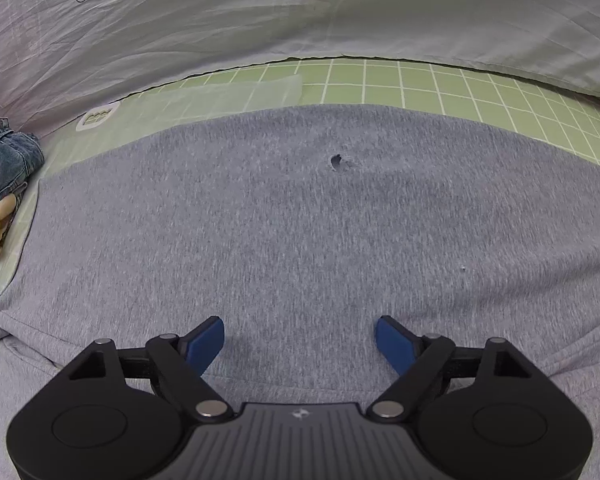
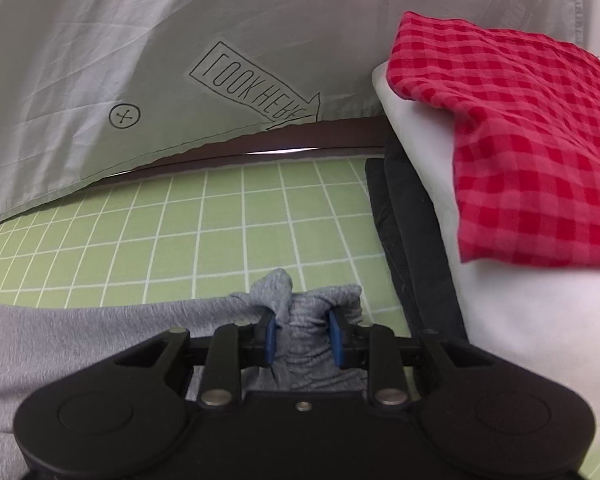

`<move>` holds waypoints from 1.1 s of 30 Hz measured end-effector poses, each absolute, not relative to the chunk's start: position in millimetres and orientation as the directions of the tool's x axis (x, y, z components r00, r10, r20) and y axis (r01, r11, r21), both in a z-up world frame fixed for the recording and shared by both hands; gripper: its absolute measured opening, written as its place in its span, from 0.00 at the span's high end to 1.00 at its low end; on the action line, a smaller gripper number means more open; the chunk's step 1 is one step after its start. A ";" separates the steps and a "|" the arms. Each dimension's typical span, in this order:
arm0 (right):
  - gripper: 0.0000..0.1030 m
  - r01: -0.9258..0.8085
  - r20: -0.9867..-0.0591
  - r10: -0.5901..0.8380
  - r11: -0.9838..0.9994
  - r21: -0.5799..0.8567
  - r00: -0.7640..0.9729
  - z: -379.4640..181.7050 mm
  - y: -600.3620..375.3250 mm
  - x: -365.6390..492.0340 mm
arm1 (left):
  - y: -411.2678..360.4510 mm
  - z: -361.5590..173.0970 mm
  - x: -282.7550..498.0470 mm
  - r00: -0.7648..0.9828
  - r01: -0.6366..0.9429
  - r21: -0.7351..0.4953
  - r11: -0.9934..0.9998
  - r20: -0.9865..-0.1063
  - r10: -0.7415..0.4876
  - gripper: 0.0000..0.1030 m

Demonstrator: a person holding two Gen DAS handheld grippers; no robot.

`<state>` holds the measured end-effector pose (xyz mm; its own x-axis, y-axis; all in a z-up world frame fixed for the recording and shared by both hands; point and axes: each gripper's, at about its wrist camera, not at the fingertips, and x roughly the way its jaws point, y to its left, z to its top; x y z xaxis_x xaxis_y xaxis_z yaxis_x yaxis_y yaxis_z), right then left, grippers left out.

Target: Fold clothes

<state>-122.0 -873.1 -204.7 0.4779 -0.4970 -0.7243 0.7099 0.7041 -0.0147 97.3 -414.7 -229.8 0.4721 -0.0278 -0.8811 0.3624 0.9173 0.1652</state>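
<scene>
The right gripper (image 2: 303,336) pinches a bunched corner of the grey sweatshirt (image 1: 284,232), above which the left gripper (image 1: 300,338) hovers wide.

Sweatshirt (image 1: 300,232) on mat (image 1: 400,80), jeans (image 1: 8,160) left

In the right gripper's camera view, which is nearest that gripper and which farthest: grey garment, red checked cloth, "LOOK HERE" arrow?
1. Grey garment, pinched in the right gripper.
2. Red checked cloth, right, atop the stack.
3. "LOOK HERE" arrow, on the backdrop sheet behind.
</scene>
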 end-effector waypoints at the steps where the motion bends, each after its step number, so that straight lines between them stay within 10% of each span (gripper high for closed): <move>1: 0.67 0.710 -0.728 -0.499 0.704 -0.024 0.469 -207.7 -875.9 -116.2 | -414.7 -229.9 97.4 0.471 0.361 0.161 0.919 -0.882 -0.031 0.17; 7: 0.25 0.728 -0.699 -0.547 0.683 -0.057 0.459 -195.2 -857.9 -122.6 | -412.0 -227.4 92.7 0.471 0.373 0.162 0.914 -0.881 -0.036 0.18; 12: 0.17 0.738 -0.684 -0.547 0.674 -0.018 0.483 -175.8 -811.3 -170.9 | -405.2 -218.8 83.1 0.483 0.371 0.131 0.920 -0.873 -0.071 0.18; 24: 0.17 0.945 -0.748 -0.608 0.317 0.081 0.267 -186.7 -725.3 -328.8 | -377.2 -201.2 43.5 0.476 0.388 0.054 0.920 -0.867 -0.150 0.18; 33: 0.50 0.953 -0.777 -0.555 0.227 0.200 0.295 -202.0 -736.0 -342.3 | -360.8 -205.7 23.7 0.448 0.374 0.038 0.927 -0.882 -0.144 0.18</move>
